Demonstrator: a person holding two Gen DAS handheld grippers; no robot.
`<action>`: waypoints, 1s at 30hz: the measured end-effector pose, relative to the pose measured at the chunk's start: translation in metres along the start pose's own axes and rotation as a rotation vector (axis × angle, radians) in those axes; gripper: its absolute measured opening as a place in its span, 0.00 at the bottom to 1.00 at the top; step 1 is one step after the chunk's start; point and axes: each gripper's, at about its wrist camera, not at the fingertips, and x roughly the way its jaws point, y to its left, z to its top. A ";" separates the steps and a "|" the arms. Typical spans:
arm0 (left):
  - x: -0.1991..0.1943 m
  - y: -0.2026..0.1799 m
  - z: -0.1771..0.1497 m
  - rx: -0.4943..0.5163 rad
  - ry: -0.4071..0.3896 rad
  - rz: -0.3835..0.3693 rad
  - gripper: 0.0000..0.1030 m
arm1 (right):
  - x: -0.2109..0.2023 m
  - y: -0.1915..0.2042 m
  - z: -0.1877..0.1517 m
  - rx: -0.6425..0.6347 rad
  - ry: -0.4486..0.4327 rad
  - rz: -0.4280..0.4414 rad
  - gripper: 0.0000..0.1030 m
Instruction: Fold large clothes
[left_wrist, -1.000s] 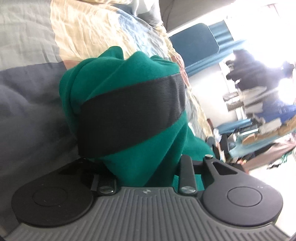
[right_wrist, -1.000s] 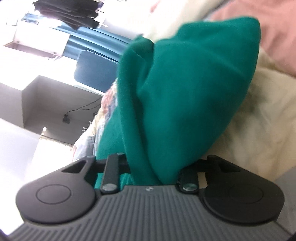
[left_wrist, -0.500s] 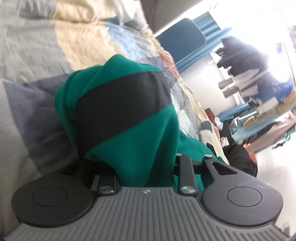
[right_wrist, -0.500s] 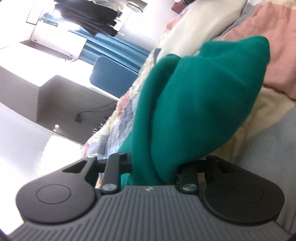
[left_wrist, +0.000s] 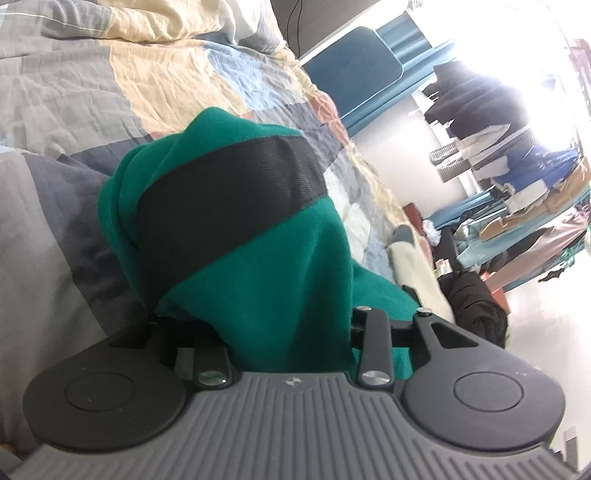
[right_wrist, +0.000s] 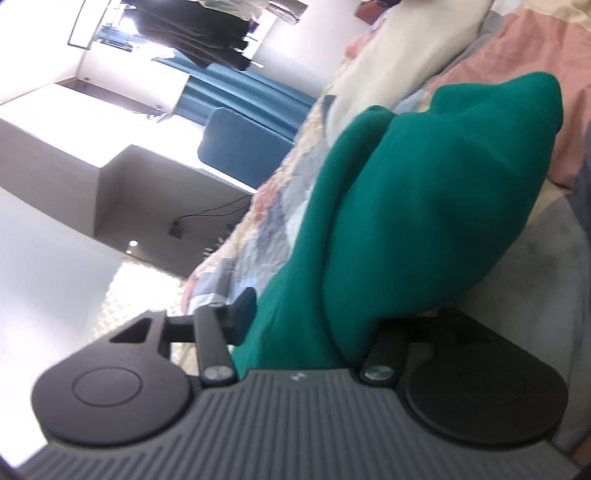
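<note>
Bunching up between the fingers of both units: one green garment (left_wrist: 258, 280), lying on a bed with a patchwork quilt (left_wrist: 122, 92).

Left hand-held gripper (left_wrist: 284, 314): jaws opening. Green fabric sits between them and covers the fingers, so I can't tell if the pads are pressing on it. A wide black ribbed band (left_wrist: 229, 199) runs diagonally across the bundle, upper right to lower left. The cloth rises from the jaws as a rounded heap, and more green spills past the right-side finger onto the quilt.

Right hand-held gripper (right_wrist: 306, 325): jaws opening too. The left-side finger (right_wrist: 242, 314) stands clear of the cloth, with quilt visible beside it. The right-side finger is buried under the green fold, contact unclear. Garment (right_wrist: 424, 206) between the jaws humps up and away to a blunt point at far right, over a pink quilt patch (right_wrist: 535, 48).

Surroundings, left view: blue padded chair back (left_wrist: 354, 70) at the far end of the bed, teal curtain behind it, a rack of dark hanging clothes (left_wrist: 476, 99) against a blown-out window, and cluttered piles of folded fabric at far right. Right view: same blue chair (right_wrist: 240, 155), a white pillow (right_wrist: 406, 48) at the far top, and a wall niche with a cable and plug (right_wrist: 177, 227).

Writing: none readable. Only a small embossed mark on each unit's ribbed grey body, too small to make out.
</note>
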 end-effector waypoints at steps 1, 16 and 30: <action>-0.002 -0.001 0.000 -0.002 -0.004 -0.006 0.45 | -0.002 -0.003 -0.001 0.008 0.000 0.008 0.59; -0.017 -0.023 0.013 -0.014 -0.063 -0.052 0.53 | 0.004 0.008 0.020 0.040 -0.004 0.122 0.59; 0.021 -0.058 0.057 -0.003 -0.130 -0.082 0.56 | 0.049 0.035 0.071 -0.062 0.054 0.086 0.59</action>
